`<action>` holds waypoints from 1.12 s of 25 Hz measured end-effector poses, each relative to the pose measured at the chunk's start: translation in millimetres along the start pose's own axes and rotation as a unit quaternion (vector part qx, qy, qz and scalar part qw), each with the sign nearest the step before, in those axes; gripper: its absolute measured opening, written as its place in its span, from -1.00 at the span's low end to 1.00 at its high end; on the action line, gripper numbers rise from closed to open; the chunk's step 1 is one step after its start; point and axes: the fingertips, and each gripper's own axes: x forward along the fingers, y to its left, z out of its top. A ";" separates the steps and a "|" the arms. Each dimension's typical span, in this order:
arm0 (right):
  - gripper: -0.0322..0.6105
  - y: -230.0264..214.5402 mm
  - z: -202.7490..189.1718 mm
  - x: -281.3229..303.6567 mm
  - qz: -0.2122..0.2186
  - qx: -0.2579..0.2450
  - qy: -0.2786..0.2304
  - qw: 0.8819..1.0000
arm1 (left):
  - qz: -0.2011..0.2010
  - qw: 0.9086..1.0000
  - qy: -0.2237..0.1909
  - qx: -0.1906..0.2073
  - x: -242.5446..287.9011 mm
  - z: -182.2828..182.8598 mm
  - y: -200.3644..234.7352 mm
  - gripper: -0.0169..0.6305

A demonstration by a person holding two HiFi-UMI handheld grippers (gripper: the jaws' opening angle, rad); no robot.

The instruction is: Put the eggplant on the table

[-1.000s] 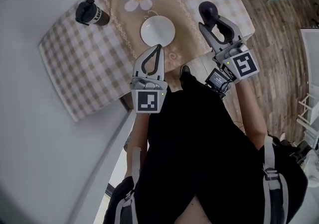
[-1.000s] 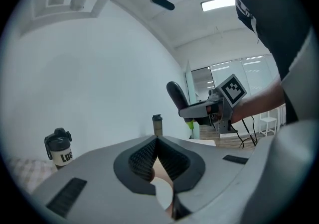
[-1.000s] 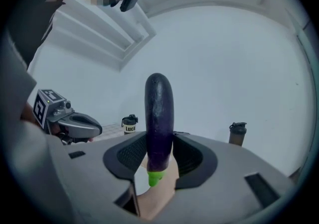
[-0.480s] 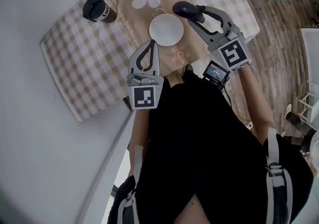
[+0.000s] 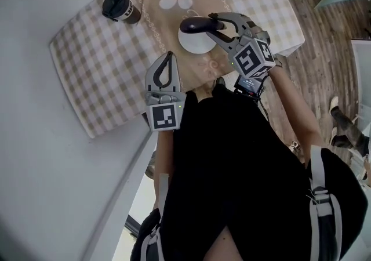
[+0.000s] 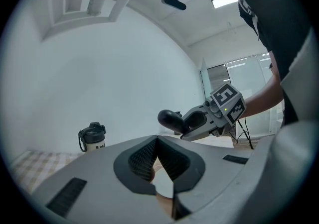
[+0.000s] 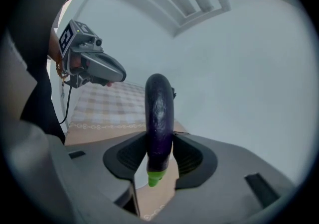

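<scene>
The checked tabletop (image 5: 98, 62) lay beneath your right claw (image 7: 159, 156). That claw gripped the eggplant (image 7: 159, 118) between its pads, above the tabletop and over the white plate (image 5: 194, 45). The eggplant's long axis ran along the jaws, with the green stem toward the claw's base and the dark rounded end past the fingertips. Your left claw (image 6: 157, 141) was closed and empty.

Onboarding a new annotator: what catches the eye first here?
The purple eggplant stands out, clamped in the right gripper with its green stem end back between the jaws, held over the white dish. The left gripper hangs shut and empty by the near edge of the table; a dark lidded bottle stands at its far left.
</scene>
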 end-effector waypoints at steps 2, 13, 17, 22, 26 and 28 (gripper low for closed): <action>-0.37 7.5 -2.7 8.2 0.013 -0.017 0.008 1.000 | 0.003 1.000 0.003 -0.001 -3.2 -2.4 2.5 -0.98; -0.37 47.1 -34.4 52.8 0.081 -0.063 0.047 0.994 | 0.029 0.999 0.016 -0.008 -20.7 -13.2 11.6 -0.98; -0.37 54.1 -50.4 63.2 0.092 -0.066 0.068 0.991 | 0.032 0.999 0.019 -0.008 -25.6 -16.2 15.0 -0.98; -0.37 59.7 -68.7 73.9 0.104 -0.079 0.088 0.988 | 0.036 0.999 0.021 -0.005 -25.9 -19.9 18.0 -0.98; -0.37 63.4 -82.5 76.9 0.113 -0.076 0.104 0.985 | 0.038 0.999 0.021 -0.011 -25.3 -19.5 18.8 -0.98; -0.37 64.5 -84.2 76.6 0.118 -0.077 0.115 0.983 | 0.039 0.999 0.022 -0.017 -27.7 -16.6 21.6 -0.98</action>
